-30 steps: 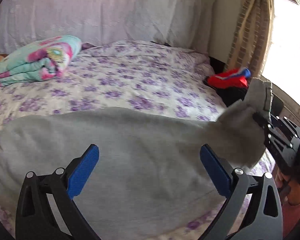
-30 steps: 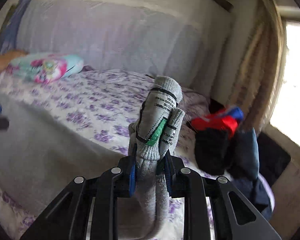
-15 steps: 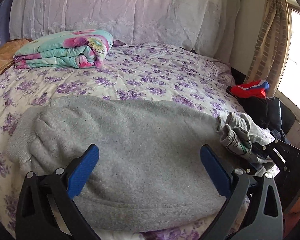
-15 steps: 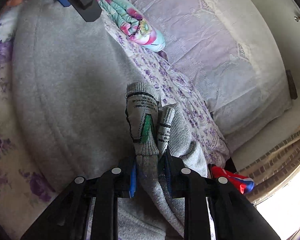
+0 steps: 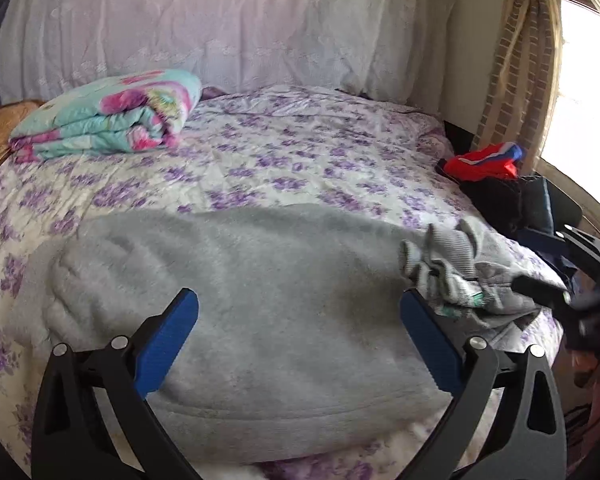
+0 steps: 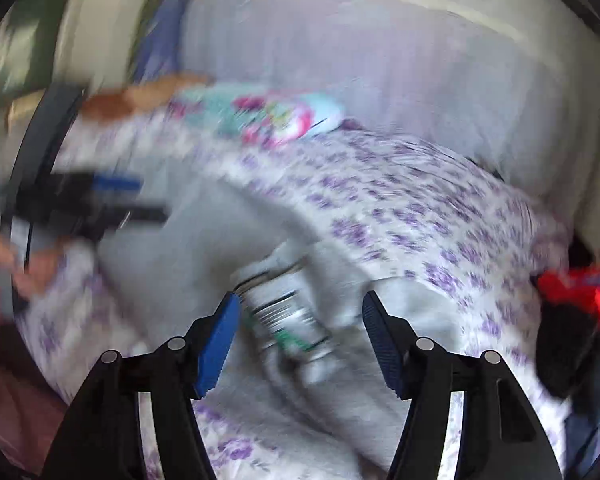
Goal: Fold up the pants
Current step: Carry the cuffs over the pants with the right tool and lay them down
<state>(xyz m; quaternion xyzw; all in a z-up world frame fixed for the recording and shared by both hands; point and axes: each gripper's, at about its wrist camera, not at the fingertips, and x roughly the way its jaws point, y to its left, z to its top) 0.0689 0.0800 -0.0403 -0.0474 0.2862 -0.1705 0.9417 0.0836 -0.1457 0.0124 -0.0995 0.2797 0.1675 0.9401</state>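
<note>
The grey pants point(image 5: 260, 296) lie across the near half of the bed point(image 5: 284, 168), already doubled into a long thick band, with the cuffs point(image 5: 440, 264) heaped on the end at about three o'clock from the left tongs' view. The left tongs point(image 5: 300, 340) hang above the middle of the band, blue pads spread wide and gripping nothing. The right tongs point(image 6: 300, 340) are spread too, with the printed cuff lying loose between the pads; that view is badly smeared, so I can't tell whether either pad touches cloth.

To my eye the cuff end has just been laid down, and the next fold is the job in hand. I'd take both layers at the cuff end together, low and close to the edge, so the upper layer doesn't slide off. The other tongs could pin the band at its middle as a crease line. This fleece looks thick and springy, so press the fold flat before letting go. Keep well apart from the folded quilt point(image 5: 108, 116) at eleven o'clock and the clothes pile point(image 5: 488, 168) at two.
</note>
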